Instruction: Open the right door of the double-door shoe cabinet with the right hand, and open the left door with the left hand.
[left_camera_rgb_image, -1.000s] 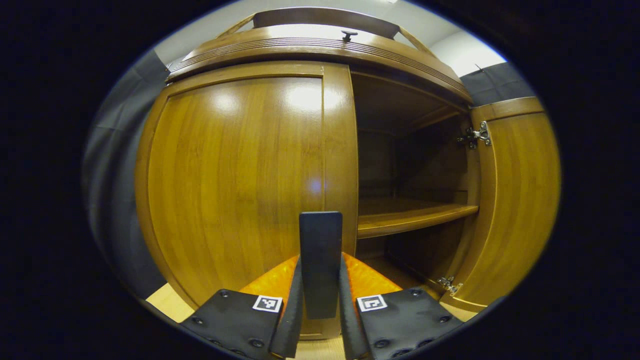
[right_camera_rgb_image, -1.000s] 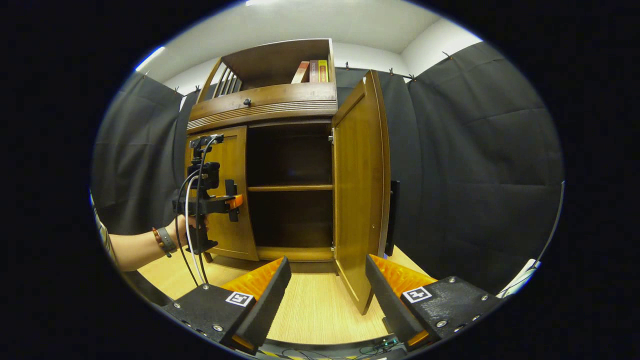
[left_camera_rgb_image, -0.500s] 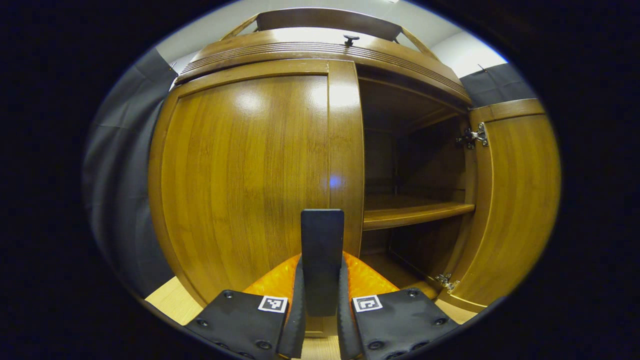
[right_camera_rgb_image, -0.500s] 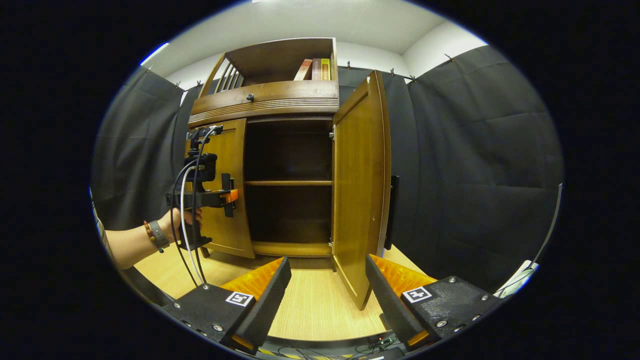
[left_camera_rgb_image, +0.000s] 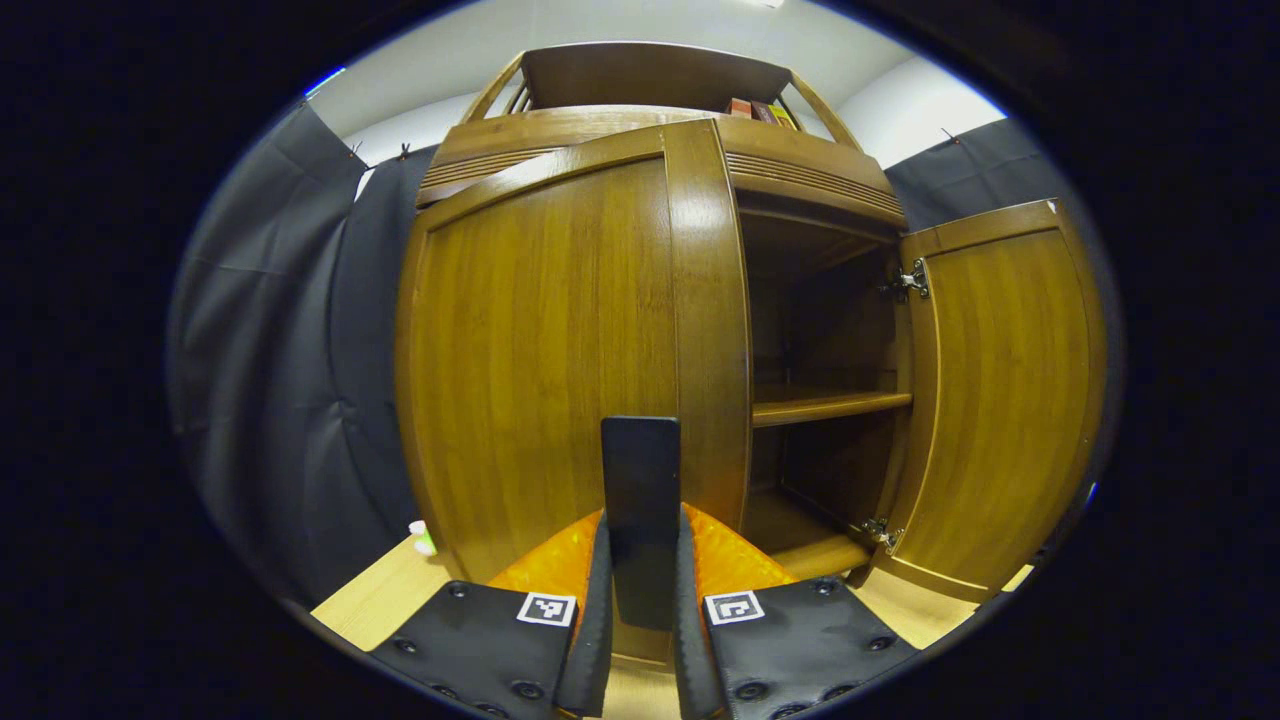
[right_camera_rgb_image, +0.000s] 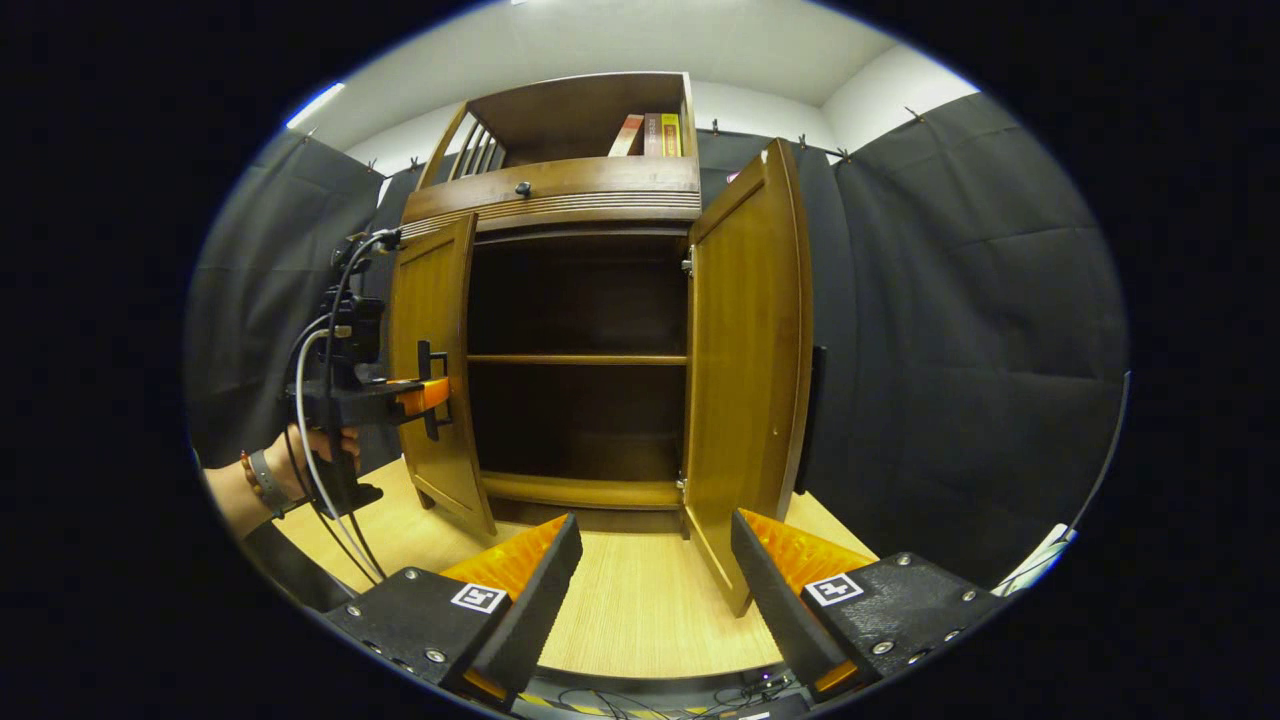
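We find left tool (left_camera_rgb_image: 640, 600) clamped on left door (left_camera_rgb_image: 540, 360) handle (left_camera_rgb_image: 640, 500), door part-open off cabinet (right_camera_rgb_image: 575, 195). Right door (right_camera_rgb_image: 745, 350) wide open; right tool (right_camera_rgb_image: 655, 590) open, empty. Risk, we judge: handle slipping out.

Cabinet (right_camera_rgb_image: 580, 200) stands on the floor (right_camera_rgb_image: 640, 610) at 12 o'clock in the right gripper view, with the booth wall behind it. Left door (right_camera_rgb_image: 435, 370) swung partly out at 10 o'clock; right door (right_camera_rgb_image: 745, 370) swung wide at 1 o'clock. One shelf (right_camera_rgb_image: 575, 359) inside, between the doors. Books (right_camera_rgb_image: 650, 135) in the top compartment, right end. Left tongs (right_camera_rgb_image: 432, 375) at 9 o'clock, on the left door's handle (left_camera_rgb_image: 640, 520). Right tongs (right_camera_rgb_image: 650, 590) at 6 o'clock, before the cabinet, well apart from it.
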